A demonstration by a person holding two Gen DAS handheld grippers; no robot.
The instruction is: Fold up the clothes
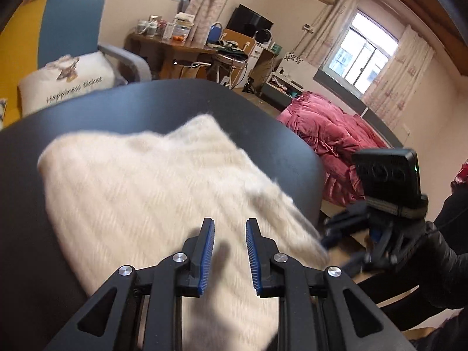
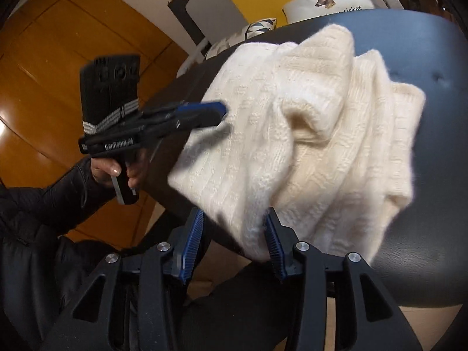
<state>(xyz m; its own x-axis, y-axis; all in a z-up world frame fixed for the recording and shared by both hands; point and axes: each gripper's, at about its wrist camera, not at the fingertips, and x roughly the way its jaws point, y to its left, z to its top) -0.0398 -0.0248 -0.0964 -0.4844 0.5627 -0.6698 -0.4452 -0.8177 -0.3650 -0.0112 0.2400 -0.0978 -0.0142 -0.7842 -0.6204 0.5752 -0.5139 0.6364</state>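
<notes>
A cream knitted sweater (image 1: 152, 181) lies folded into a bundle on a round black table (image 1: 263, 111). It also shows in the right wrist view (image 2: 307, 134), with its near corner hanging over the table edge. My left gripper (image 1: 229, 228) is open and empty, hovering just above the sweater; it also shows in the right wrist view (image 2: 219, 111). My right gripper (image 2: 234, 225) is open, with the sweater's overhanging corner between its jaws, not clamped. It shows blurred in the left wrist view (image 1: 336, 234) at the table's right edge.
The black table (image 2: 424, 44) has a rounded edge close to me. Behind it stand a blue chair (image 1: 73, 23) with a white cushion (image 1: 67, 79). A pink quilt (image 1: 330, 134) lies on a bed to the right. A cluttered desk (image 1: 175, 46) stands at the back.
</notes>
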